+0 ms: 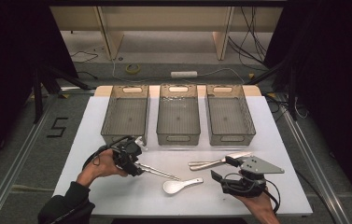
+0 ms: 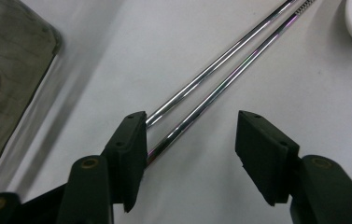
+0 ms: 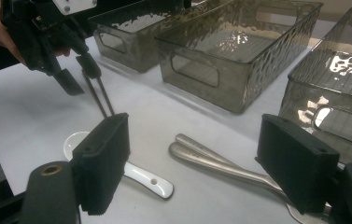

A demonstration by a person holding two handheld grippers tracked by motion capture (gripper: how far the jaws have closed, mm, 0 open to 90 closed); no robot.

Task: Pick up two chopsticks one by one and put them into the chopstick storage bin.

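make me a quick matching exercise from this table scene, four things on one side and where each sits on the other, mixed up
Things:
1. metal chopsticks
2. white ceramic spoon
3. metal cutlery pair
4. three clear smoky bins

Places:
A. in a row along the far side of the white board
B. in the middle of the near part of the board, bowl toward the left hand
C. lying on the board between the open jaws of the left tool
D. just in front of the right tool, near the right-hand bin

Pairs: 1-C, 2-B, 3-D, 4-A
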